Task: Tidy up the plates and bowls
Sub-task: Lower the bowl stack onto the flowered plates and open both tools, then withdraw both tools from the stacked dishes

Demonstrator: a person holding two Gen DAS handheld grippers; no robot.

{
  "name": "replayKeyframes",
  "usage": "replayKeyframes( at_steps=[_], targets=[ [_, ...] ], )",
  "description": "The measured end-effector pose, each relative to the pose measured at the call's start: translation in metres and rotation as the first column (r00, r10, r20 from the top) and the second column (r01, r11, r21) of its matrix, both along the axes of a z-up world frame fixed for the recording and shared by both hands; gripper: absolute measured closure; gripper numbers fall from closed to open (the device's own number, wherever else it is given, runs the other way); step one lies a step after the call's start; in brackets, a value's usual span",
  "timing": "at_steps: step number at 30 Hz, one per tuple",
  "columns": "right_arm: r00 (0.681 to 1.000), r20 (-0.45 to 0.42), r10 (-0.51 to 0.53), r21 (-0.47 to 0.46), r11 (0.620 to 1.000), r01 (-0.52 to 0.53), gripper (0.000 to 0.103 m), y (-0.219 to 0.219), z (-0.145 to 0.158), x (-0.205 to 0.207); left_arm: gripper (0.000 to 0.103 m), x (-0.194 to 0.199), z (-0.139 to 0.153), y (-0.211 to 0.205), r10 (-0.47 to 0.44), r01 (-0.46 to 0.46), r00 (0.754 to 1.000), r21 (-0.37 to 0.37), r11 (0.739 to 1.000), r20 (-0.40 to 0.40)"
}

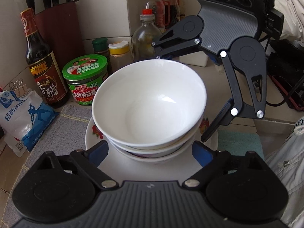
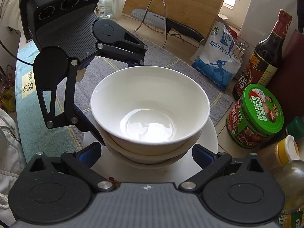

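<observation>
A stack of white bowls (image 1: 150,104) sits on a white plate (image 1: 91,134) with a fruit pattern on its rim. The stack also shows in the right wrist view (image 2: 150,104) on the same plate (image 2: 210,138). My left gripper (image 1: 150,150) is open, its fingers on either side of the lowest bowl; it also shows in the right wrist view (image 2: 121,98). My right gripper (image 2: 146,152) is open, straddling the stack from the opposite side; it also shows in the left wrist view (image 1: 182,95). Whether the pads touch the bowls is unclear.
A grey mat (image 2: 106,70) lies under the plate. A green-lidded jar (image 1: 85,77), vinegar bottle (image 1: 43,62), salt bag (image 1: 22,117) and spice jars (image 1: 117,51) crowd one side. A cutting board (image 2: 176,3) and knife (image 2: 163,22) stand behind.
</observation>
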State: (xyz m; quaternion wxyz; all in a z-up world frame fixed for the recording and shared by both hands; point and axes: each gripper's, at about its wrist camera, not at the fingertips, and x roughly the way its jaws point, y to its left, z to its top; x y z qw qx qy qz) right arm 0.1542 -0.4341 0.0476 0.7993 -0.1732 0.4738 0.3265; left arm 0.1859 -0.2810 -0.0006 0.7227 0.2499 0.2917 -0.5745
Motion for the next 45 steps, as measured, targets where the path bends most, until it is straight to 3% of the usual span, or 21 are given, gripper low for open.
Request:
replayKeyframes(
  at_steps=[3,7,11,13,15,21,26,31,45],
  targets=[
    [0.998,0.003,-0.06,-0.015,0.998,0.06,0.0,0.003,0.004,-0.009,0.006,-0.006,0.009,0.018,0.069,-0.068,0.997,-0.053,0.996,0.019],
    [0.983,0.074,-0.169,-0.092,0.98,0.175,0.0,0.018,0.019,-0.029,0.001,-0.016,0.03,0.047,0.143,-0.135,0.989,-0.146,0.98,0.044],
    [0.927,0.121,-0.355,-0.106,0.924,0.368,0.0,0.033,0.042,-0.044,0.001,-0.028,0.046,0.068,0.222,-0.207,0.973,-0.187,0.96,0.061],
    [0.866,0.149,-0.477,-0.093,0.865,0.493,0.0,0.04,0.051,-0.051,0.001,-0.037,0.05,0.077,0.288,-0.267,0.955,-0.211,0.94,0.078],
    [0.784,0.166,-0.599,-0.066,0.786,0.614,0.0,0.049,0.058,-0.06,0.001,-0.041,0.054,0.079,0.367,-0.352,0.929,-0.174,0.919,0.057],
    [0.496,0.138,-0.857,0.037,0.505,0.863,0.0,0.075,0.069,-0.094,0.001,-0.052,0.063,0.092,0.538,-0.539,0.842,-0.088,0.838,-0.039],
    [0.369,0.166,-0.914,0.06,0.383,0.922,0.0,0.1,0.078,-0.116,0.001,-0.067,0.074,0.103,0.581,-0.581,0.814,-0.063,0.811,-0.02],
    [0.337,0.188,-0.922,0.079,0.357,0.931,0.0,0.113,0.088,-0.127,0.001,-0.072,0.084,0.117,0.59,-0.591,0.806,-0.074,0.803,-0.047],
    [0.324,0.207,-0.923,0.106,0.351,0.93,0.0,0.125,0.097,-0.13,0.001,-0.075,0.093,0.122,0.626,-0.626,0.779,-0.074,0.776,-0.031]
  ],
)
